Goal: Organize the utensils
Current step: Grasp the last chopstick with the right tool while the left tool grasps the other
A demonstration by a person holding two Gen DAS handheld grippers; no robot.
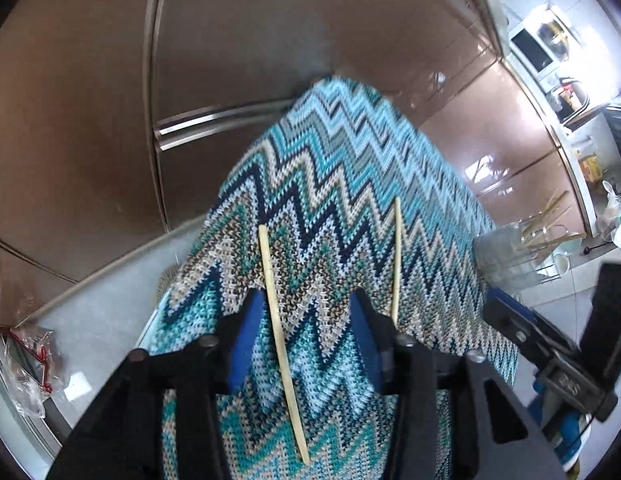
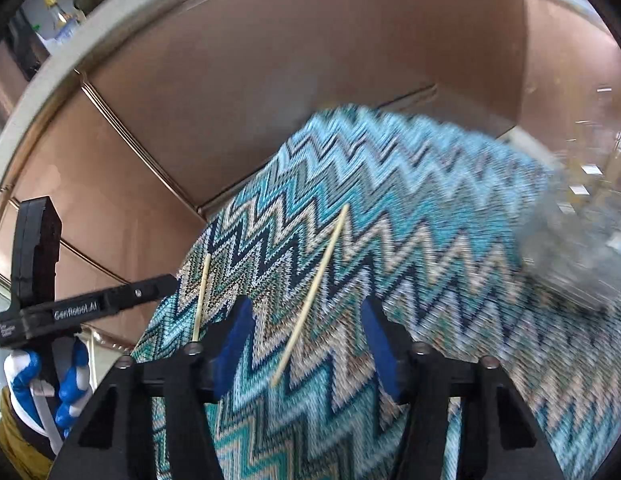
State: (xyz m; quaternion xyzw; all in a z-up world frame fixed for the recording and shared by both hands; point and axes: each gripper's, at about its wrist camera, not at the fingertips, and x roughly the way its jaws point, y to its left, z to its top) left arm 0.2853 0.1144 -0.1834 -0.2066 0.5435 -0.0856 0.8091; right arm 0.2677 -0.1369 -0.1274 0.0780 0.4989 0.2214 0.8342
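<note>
Nearest me, my left hand-held gripper stands released, its jaws astride one chopstick lying flat on the zigzag knit cloth covering the tabletop. My right hand-held gripper is likewise spread over the second chopstick. I judge both sticks light, stiff, thin and prone to roll, so I would pinch each across its middle. Farther right, a glass holder already carries more chopsticks.
</note>
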